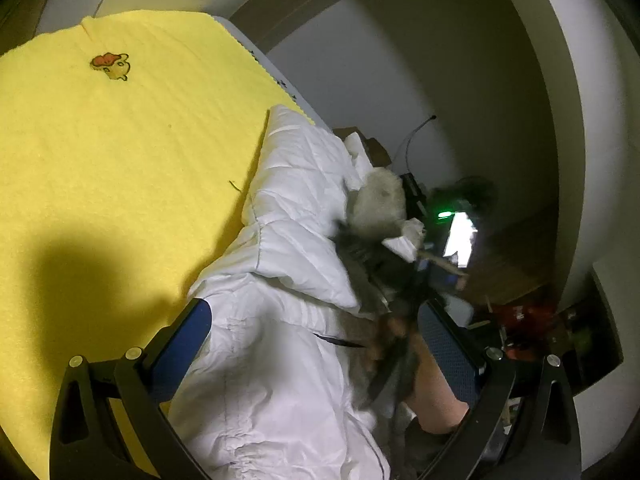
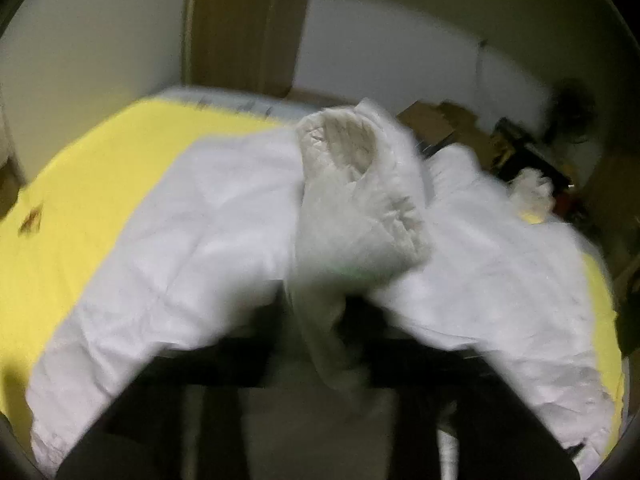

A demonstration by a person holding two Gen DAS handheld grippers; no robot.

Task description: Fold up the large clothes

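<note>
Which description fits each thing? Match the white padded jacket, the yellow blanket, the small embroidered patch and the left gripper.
Things:
1. white padded jacket
2. yellow blanket
3. embroidered patch
4. left gripper

Descriptions:
A. orange and yellow, on the blanket
B. open, blue pads wide apart
C. spread as a cover under the garment
D. rumpled, lying on the yellow cover

Pairs: 1-D, 2-C, 3-A, 4-B

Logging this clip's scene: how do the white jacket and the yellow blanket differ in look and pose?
The jacket is white, puffy and quilted; the blanket is yellow and fuzzy with a small cartoon patch. The jacket lies rumpled, a sleeve folded over it; the blanket is spread flat. The jacket rests on the blanket.
</note>
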